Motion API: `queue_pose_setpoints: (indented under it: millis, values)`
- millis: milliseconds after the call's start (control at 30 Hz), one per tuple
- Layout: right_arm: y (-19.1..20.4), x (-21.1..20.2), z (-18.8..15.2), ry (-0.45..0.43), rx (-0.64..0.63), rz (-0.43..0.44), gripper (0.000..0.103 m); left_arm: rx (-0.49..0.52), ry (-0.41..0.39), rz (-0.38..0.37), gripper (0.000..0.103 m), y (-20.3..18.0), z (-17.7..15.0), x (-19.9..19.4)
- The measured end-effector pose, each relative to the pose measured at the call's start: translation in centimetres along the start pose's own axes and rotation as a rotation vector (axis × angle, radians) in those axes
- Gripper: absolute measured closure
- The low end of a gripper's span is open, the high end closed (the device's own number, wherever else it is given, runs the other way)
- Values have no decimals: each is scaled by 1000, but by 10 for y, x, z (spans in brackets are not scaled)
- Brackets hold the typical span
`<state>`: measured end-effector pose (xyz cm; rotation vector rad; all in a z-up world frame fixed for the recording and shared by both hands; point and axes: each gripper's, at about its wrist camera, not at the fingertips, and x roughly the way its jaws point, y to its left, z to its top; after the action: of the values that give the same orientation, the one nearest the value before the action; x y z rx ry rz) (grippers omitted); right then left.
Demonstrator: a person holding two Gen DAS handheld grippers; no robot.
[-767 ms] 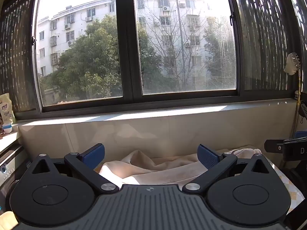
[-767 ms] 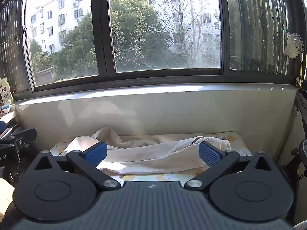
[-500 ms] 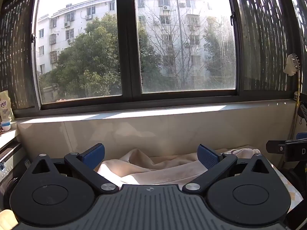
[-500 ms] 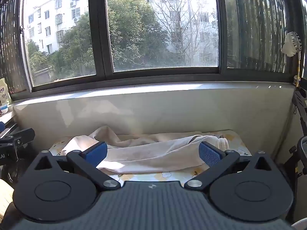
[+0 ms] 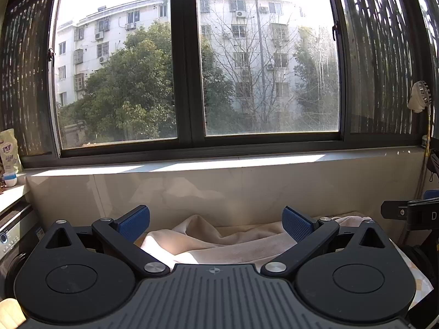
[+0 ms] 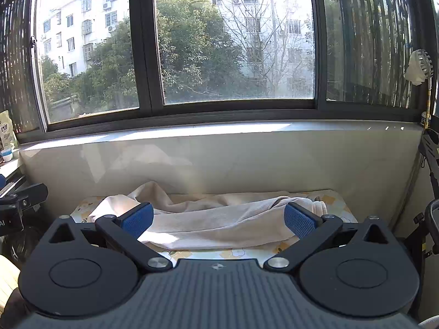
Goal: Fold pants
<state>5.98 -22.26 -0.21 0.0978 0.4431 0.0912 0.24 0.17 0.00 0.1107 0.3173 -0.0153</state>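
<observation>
Pants point(image 6: 219, 224): cream, ribbed cloth, lying crumpled on a table with a flower-print cover point(image 6: 336, 201), close under the tiled wall below the window.
Long axis: runs left to right across both views, along the wall (not toward the cameras).
Ends: one bunched, rolled end at the right point(image 6: 317, 205); a raised fold at the left rear point(image 6: 148, 192). Which end is the waist cannot be told.
Left gripper point(image 5: 216, 223): blue-padded fingers point(image 5: 134, 220) spread wide, nothing between them; held short of the pants, apart from the cloth.
Right gripper point(image 6: 218, 219): fingers point(image 6: 299, 220) likewise spread wide, empty, short of the cloth.
Window point(image 5: 186, 63): dark frame, trees and pale apartment blocks outside.
Sill point(image 6: 219, 130): sunlit strip above the wall.
</observation>
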Motion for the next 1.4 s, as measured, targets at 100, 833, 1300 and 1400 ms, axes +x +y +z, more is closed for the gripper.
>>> queue_pose_setpoints:
  millis: [100,833,1300,1400]
  values:
    - [-1,-1,0,-1,-2,2,0,-6,0,3,0,0,0,0]
    - [0,5,4,12,-10,2,0,-25,2,2,0,2,-1,4]
    - [0,8,7,17,-14,-7,0,-44,10,-12,0,6,0,7]
    - [0,8,7,16,-13,-6,0,-44,11,-12,0,7,0,8]
